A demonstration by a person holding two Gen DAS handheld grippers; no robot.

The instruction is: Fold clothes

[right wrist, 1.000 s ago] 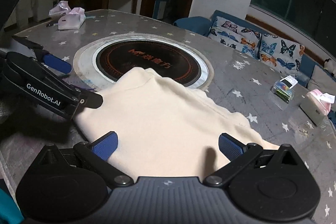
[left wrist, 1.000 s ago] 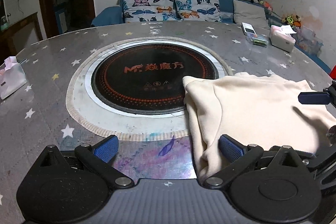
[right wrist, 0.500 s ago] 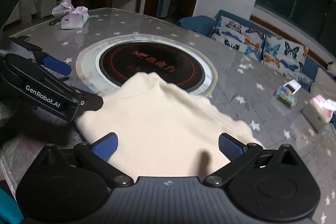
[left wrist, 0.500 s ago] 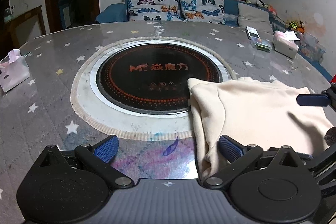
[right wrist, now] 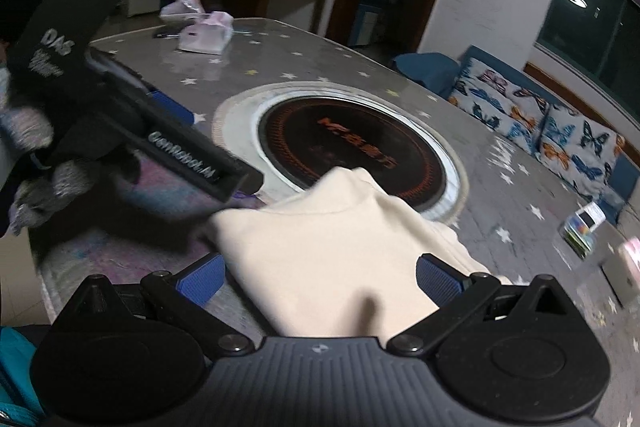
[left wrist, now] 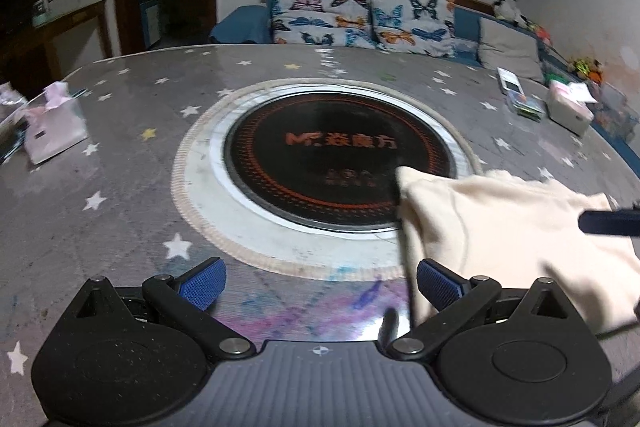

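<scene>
A cream folded garment (left wrist: 504, 235) (right wrist: 332, 247) lies on the grey star-print table, its far corner over the rim of the black round hotplate (left wrist: 340, 163) (right wrist: 356, 147). My left gripper (left wrist: 320, 283) is open over the bare tabletop, with its right finger at the garment's left edge and nothing between the fingers. My right gripper (right wrist: 318, 277) is open above the garment's near part, holding nothing. In the right wrist view the left gripper's black body (right wrist: 160, 147) hangs raised at the left, held by a gloved hand (right wrist: 36, 155). One right fingertip (left wrist: 608, 223) shows at the right edge of the left wrist view.
A pink tissue pack (left wrist: 52, 127) (right wrist: 204, 33) sits at the table's left side. A white tissue box (left wrist: 568, 103), a small case (left wrist: 524, 107) and a white device (left wrist: 510, 81) lie at the far right. A sofa with butterfly cushions (left wrist: 360, 23) stands behind the table.
Both grippers have lifted up and back from the garment, and the views now look down from higher. The left gripper rose clear of the cloth edge. The garment stays folded in place.
</scene>
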